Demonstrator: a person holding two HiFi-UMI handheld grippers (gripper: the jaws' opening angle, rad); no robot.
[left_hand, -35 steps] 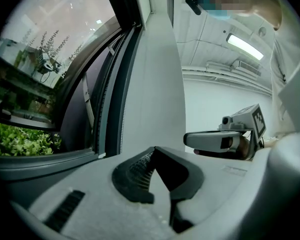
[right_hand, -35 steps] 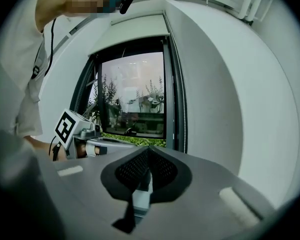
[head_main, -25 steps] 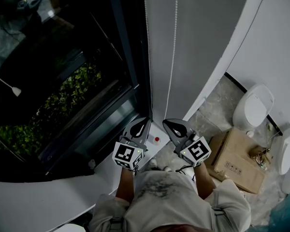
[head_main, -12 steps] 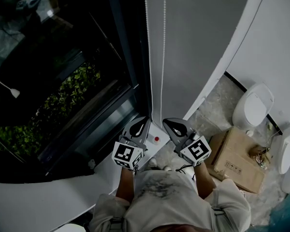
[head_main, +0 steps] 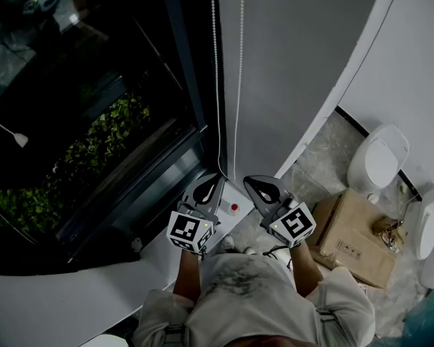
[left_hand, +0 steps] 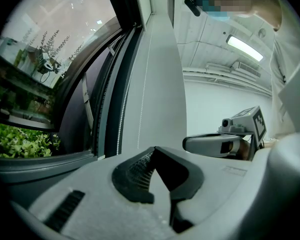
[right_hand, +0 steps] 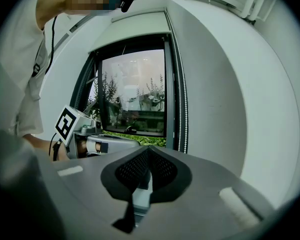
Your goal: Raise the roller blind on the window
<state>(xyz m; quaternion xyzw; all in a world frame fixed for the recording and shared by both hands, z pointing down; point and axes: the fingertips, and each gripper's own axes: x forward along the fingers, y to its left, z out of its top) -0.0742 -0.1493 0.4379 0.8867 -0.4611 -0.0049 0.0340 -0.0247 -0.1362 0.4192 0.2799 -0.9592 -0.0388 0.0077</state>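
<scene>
Left claw [head_main: 207, 189] and right claw [head_main: 263, 187]: both closed, empty, side by side. Bead chain [head_main: 216, 85] hangs just beyond them, beside the roller blind [head_main: 296, 63].

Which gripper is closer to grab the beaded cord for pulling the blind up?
Probably the left gripper: in the head view the white bead chain runs down right to its tip. It is shut, so it must open first.

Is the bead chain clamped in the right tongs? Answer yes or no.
No. In the right gripper view the right tongs meet on nothing; the bead chain hangs apart by the window frame.
</scene>
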